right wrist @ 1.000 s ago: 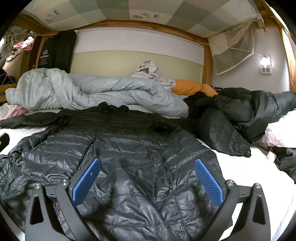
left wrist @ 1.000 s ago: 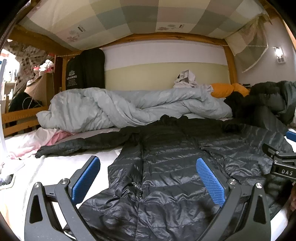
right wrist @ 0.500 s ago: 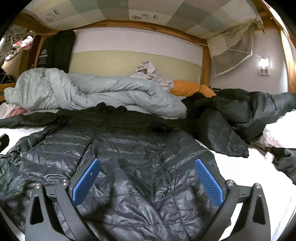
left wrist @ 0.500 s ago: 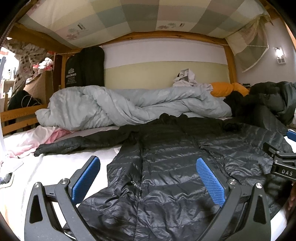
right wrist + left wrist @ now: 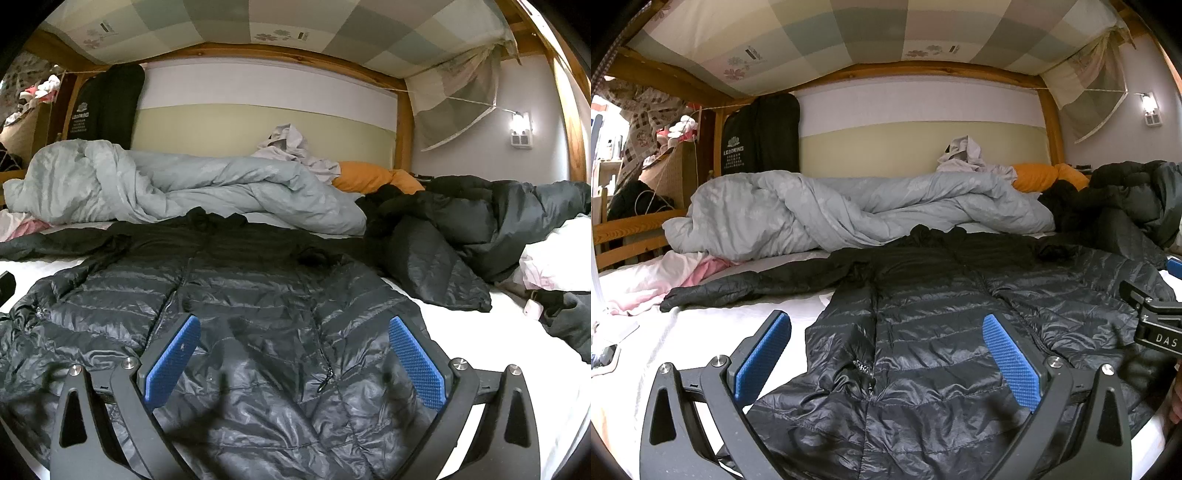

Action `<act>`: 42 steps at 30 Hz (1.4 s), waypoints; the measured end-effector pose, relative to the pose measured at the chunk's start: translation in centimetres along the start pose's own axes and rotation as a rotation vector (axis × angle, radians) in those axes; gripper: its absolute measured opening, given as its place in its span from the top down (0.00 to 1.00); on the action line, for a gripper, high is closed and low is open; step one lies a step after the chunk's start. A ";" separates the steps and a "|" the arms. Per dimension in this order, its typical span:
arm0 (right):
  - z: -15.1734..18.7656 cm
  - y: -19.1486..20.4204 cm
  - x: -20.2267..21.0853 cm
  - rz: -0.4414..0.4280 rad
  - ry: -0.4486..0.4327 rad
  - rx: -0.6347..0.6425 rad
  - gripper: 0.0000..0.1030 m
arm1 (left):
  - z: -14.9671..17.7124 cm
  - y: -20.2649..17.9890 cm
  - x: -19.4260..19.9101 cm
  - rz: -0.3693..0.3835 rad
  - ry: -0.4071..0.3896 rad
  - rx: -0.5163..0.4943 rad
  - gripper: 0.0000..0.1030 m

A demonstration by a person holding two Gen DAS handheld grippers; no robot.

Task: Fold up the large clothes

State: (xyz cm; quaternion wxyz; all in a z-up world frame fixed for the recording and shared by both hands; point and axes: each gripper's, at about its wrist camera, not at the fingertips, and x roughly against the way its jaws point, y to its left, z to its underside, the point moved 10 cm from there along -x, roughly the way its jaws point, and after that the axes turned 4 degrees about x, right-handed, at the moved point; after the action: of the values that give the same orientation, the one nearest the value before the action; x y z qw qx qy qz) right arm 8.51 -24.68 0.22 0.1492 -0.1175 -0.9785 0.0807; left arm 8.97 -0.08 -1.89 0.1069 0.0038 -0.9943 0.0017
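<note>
Your black puffer jacket (image 5: 923, 332) lies flat and front-up on the white bed (image 5: 683, 332), its hem toward you and its collar away toward the rumpled grey duvet (image 5: 812, 214), so its long axis runs straight ahead of both claws. Your left claw (image 5: 886, 354) hangs over the jacket's left hem with fingers apart and nothing between them; your right claw (image 5: 291, 350) hangs over the right hem, likewise spread and empty. The left sleeve (image 5: 746, 284) stretches sideways across the sheet, well off to the left, so your left hand looks nearer to it. A second dark coat (image 5: 461, 236) is heaped to the right.
</note>
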 end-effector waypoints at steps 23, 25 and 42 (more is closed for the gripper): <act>0.3 0.2 -0.2 -0.001 0.010 0.010 0.00 | 0.0 -0.1 0.0 0.000 -0.001 -0.003 0.00; 0.4 0.0 -0.2 -0.002 0.013 0.011 0.00 | 0.1 -0.1 0.0 -0.001 0.000 -0.004 0.00; 0.3 0.2 -0.3 -0.002 0.017 0.012 0.00 | 0.0 0.0 0.0 -0.001 0.000 -0.005 0.00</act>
State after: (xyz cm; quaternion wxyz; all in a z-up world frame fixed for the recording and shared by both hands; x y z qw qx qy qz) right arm 8.71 -24.58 -0.19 0.1581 -0.1162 -0.9768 0.0856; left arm 8.93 -0.07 -1.92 0.1071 0.0040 -0.9942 -0.0008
